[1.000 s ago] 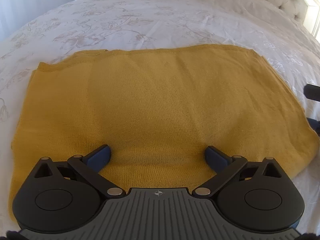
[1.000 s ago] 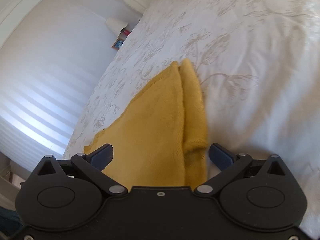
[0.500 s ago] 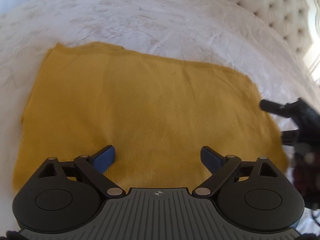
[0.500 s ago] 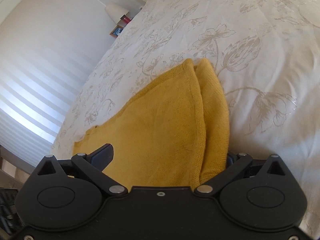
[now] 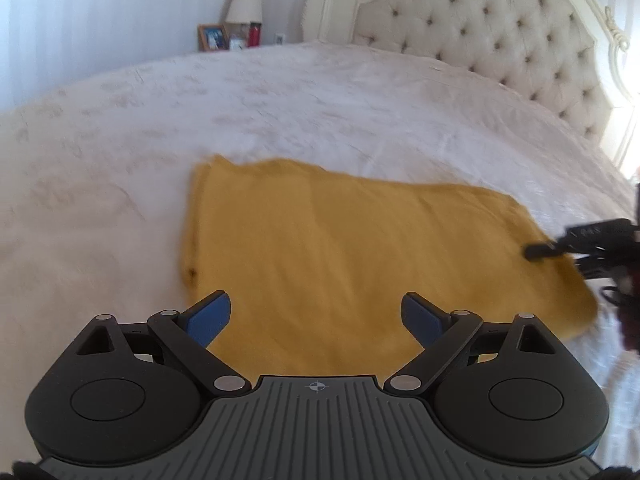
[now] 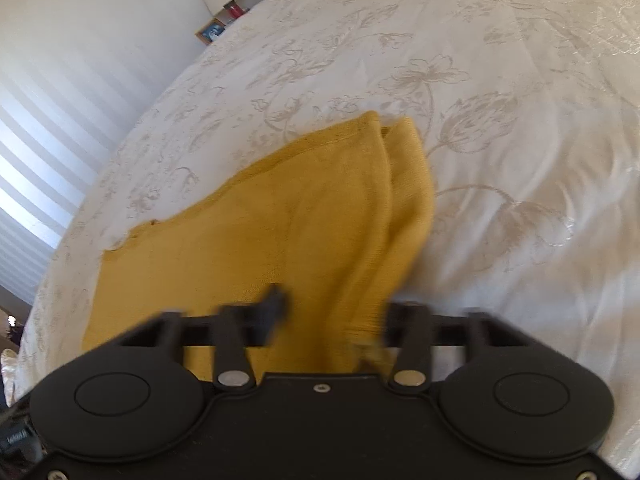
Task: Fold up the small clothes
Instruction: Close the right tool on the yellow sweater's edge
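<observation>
A mustard-yellow knitted garment (image 5: 360, 248) lies folded flat on the white flowered bedspread (image 5: 320, 112). My left gripper (image 5: 316, 316) hovers open over the garment's near edge, with nothing between its blue fingers. In the right wrist view the garment (image 6: 240, 248) shows a doubled, raised edge on its right side. My right gripper (image 6: 336, 308) is closing around that edge: its jaws are blurred and about half shut, the cloth stands between them, and the right finger is hidden behind the fold. The right gripper (image 5: 560, 244) also shows at the garment's right corner in the left wrist view.
A cream tufted headboard (image 5: 500, 32) stands at the bed's far right. Beyond the bed's far edge a nightstand holds a lamp (image 5: 244, 4), a photo frame (image 5: 212, 38) and a red bottle (image 5: 255, 34). White bedspread surrounds the garment on all sides.
My left gripper has drawn back and risen, so the garment looks smaller and the headboard has come into view. The right jaws have narrowed from wide open around the folded edge.
</observation>
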The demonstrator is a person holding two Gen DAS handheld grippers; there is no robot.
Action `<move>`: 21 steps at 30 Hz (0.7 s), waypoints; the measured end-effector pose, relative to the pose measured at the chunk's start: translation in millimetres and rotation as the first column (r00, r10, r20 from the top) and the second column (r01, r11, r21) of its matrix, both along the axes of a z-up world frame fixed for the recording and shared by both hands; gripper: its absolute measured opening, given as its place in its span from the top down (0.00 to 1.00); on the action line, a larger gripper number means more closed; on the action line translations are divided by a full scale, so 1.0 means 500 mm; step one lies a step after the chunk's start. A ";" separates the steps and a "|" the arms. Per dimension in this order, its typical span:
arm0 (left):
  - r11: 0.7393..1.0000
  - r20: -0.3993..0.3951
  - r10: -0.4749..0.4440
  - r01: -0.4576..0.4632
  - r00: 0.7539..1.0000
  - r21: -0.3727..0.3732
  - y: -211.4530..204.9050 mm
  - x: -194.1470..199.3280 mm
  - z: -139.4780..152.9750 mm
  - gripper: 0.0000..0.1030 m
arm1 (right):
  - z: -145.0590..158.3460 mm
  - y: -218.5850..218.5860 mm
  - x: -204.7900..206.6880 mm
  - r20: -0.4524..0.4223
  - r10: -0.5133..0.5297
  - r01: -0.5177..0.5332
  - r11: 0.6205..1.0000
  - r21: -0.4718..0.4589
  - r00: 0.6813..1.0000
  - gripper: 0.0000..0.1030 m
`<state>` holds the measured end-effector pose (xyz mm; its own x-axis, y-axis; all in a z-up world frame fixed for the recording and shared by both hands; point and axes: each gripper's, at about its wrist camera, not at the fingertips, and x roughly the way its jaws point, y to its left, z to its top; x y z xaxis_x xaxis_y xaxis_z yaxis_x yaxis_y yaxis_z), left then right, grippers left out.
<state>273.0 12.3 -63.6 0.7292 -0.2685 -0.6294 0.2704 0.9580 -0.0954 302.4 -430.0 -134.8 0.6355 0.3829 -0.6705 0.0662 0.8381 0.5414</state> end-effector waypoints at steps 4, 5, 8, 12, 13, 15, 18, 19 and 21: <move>1.000 0.064 0.013 -0.012 0.998 -0.021 0.040 0.024 0.016 0.10 | 0.026 0.035 -0.006 0.012 -0.008 0.009 0.996 -0.088 1.000 0.70; 0.999 0.065 0.022 -0.021 0.998 -0.025 0.051 0.028 0.014 0.10 | 0.038 0.046 -0.008 0.019 -0.010 0.012 0.994 -0.111 1.000 0.70; 0.998 0.046 0.052 -0.050 0.998 -0.045 0.089 0.039 0.004 0.10 | 0.089 0.085 -0.011 0.061 0.001 0.009 0.986 -0.166 0.998 0.71; 0.987 -0.018 0.094 -0.095 0.995 -0.127 0.139 0.061 0.002 0.10 | 0.162 0.151 -0.005 0.117 0.047 -0.027 0.985 -0.169 0.992 0.79; 0.985 -0.025 0.093 -0.096 0.995 -0.141 0.146 0.064 0.003 0.10 | 0.177 0.168 -0.003 0.125 0.060 -0.039 0.985 -0.166 0.990 0.79; 0.981 -0.035 0.090 -0.095 0.995 -0.168 0.159 0.067 0.005 0.10 | 0.202 0.217 0.007 0.137 0.101 -0.079 0.984 -0.159 0.985 0.79; 0.972 -0.057 0.089 -0.099 0.994 -0.211 0.178 0.071 0.004 0.10 | 0.219 0.291 0.020 0.160 0.158 -0.139 0.982 -0.126 0.974 0.80; 0.971 -0.059 0.093 -0.103 0.994 -0.218 0.184 0.072 0.005 0.10 | 0.220 0.312 0.024 0.167 0.168 -0.151 0.982 -0.112 0.971 0.80; 0.967 -0.057 0.105 -0.116 0.993 -0.229 0.196 0.073 0.007 0.10 | 0.219 0.366 0.038 0.179 0.200 -0.185 0.978 -0.099 0.963 0.81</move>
